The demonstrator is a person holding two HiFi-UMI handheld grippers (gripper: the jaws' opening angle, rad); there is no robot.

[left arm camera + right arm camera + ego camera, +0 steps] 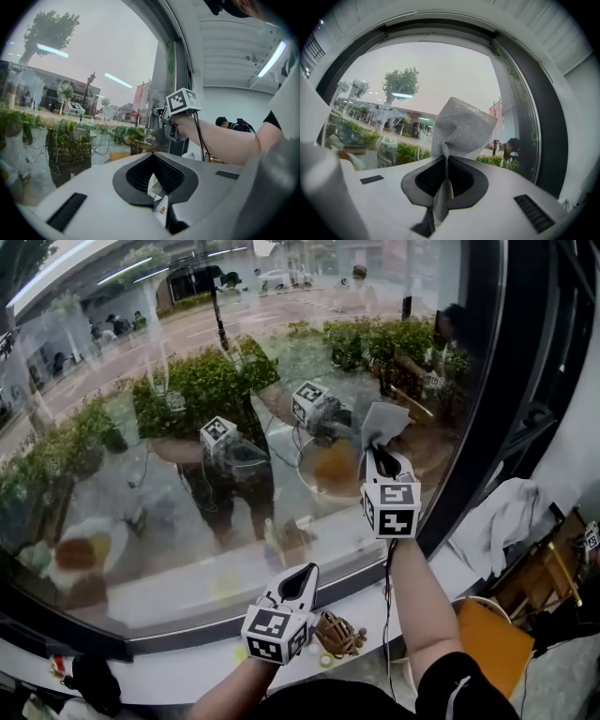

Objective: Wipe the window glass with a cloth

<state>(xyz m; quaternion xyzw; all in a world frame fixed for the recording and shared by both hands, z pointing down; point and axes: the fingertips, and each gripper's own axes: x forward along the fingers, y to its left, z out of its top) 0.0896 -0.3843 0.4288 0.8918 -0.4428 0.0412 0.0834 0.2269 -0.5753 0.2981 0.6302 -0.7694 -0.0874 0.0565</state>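
Cloth upright in right tool, free end toward window glass

I see the grey mesh cloth pinched at its lower end in my right gripper, fanning upward close to the reflective window glass.

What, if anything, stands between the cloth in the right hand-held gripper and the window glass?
Nothing visible. The right hand-held gripper is shut on the cloth, which faces the window glass with no object between them. The left hand-held gripper sits lower, out of the path.
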